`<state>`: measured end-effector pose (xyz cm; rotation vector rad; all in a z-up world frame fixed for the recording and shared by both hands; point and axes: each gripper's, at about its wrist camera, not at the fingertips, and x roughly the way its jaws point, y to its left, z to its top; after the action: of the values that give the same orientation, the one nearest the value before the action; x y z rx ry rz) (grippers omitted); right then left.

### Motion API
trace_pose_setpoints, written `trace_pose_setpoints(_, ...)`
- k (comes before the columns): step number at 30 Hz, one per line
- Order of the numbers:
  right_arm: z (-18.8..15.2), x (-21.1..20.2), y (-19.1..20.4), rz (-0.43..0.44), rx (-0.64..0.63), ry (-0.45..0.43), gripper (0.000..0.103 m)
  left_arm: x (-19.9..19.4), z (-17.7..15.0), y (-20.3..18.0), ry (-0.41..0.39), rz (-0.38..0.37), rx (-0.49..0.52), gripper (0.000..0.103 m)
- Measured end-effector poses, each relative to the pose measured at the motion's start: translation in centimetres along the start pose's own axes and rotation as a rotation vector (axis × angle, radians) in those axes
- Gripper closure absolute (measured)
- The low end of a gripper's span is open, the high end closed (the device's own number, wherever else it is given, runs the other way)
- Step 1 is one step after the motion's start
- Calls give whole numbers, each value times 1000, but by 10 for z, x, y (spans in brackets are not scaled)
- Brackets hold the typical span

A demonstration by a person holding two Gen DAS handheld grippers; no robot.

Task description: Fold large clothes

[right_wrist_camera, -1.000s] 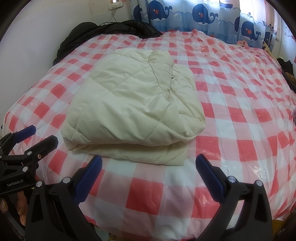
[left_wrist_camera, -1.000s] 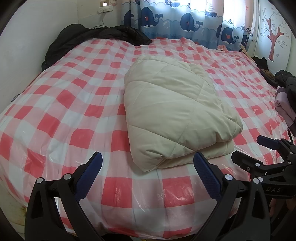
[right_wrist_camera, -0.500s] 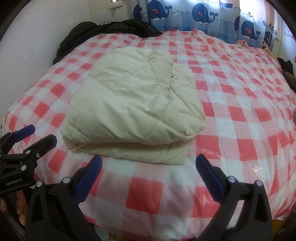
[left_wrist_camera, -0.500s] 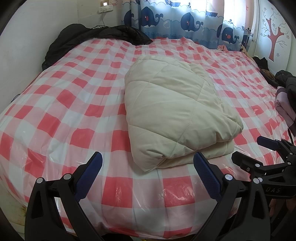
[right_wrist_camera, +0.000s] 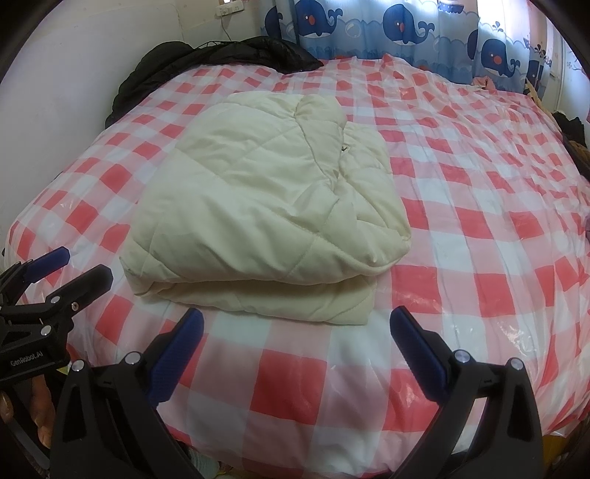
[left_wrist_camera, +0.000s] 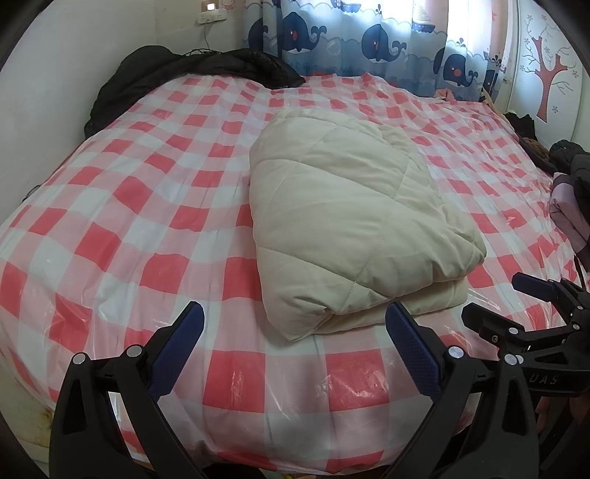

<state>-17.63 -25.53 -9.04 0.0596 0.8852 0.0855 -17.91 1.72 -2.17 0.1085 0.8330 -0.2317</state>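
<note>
A cream quilted garment lies folded into a thick rectangular bundle on the red-and-white checked bed. My left gripper is open and hovers over the bed's near edge, just short of the bundle's near left corner, holding nothing. My right gripper is open too, just in front of the bundle's near folded edge, also empty. Each gripper shows in the other's view: the right gripper at the right side, the left gripper at the left side.
A black garment is heaped at the bed's far left corner against the white wall. A whale-print curtain hangs behind the bed. Dark and pink clothes are piled at the right side. A clear plastic sheet covers the bed.
</note>
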Motion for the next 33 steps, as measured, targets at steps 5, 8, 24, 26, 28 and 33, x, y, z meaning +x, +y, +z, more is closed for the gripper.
trace_pose_setpoints(5,0,0,0,1,0,1,6,0,0,0,1,0,1,8)
trace_pose_setpoints(8,-1,0,0,0,0,1,5,-1,0,0,-1,0,-1,8)
trace_pose_setpoints(24,-1,0,1,-1,-1,5,5,2,-2,4,11,2,0,8)
trace_pose_setpoints(26,-1,0,2,-2,0,4,5,4,-2,5,13,7,2,8)
trace_pose_setpoints(28,-2,1,2,-3,1,6,5,5,-2,5,13,19,4,8)
trace_pose_setpoints(33,-4,2,-1,-2,-2,14,6,5,-3,5,9,48,11,8)
